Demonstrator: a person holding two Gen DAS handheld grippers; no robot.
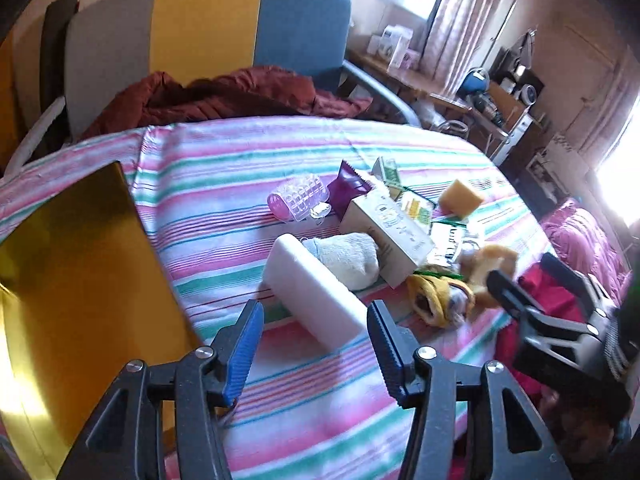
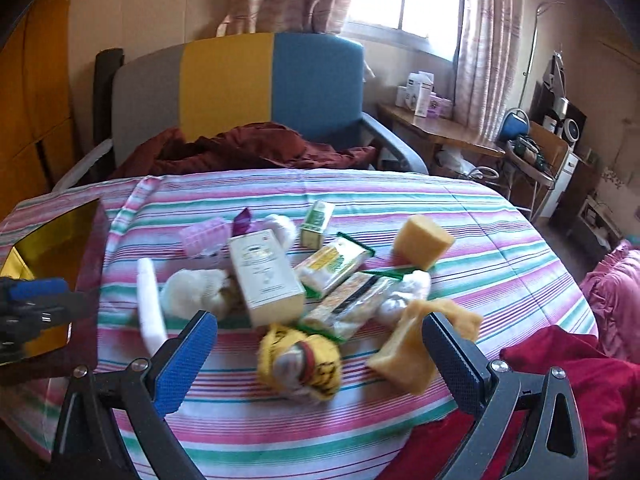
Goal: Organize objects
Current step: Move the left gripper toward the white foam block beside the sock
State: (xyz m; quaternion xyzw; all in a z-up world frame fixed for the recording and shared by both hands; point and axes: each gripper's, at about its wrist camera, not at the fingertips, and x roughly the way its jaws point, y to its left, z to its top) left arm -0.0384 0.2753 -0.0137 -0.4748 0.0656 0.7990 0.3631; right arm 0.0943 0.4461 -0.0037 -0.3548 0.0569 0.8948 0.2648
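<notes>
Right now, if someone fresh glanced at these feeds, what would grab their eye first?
The pile of small objects in the middle of the striped tablecloth: a cream box, two yellow sponges, snack packets. Next, the gold tray at the table's left edge. Behind the table stands a chair with grey, yellow and blue panels.

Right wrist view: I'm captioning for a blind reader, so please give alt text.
An open right gripper hangs over a striped tablecloth above a yellow cloth bundle, with a cream box, snack packets and yellow sponges cluttered beyond. A gold box sits at left.
</notes>
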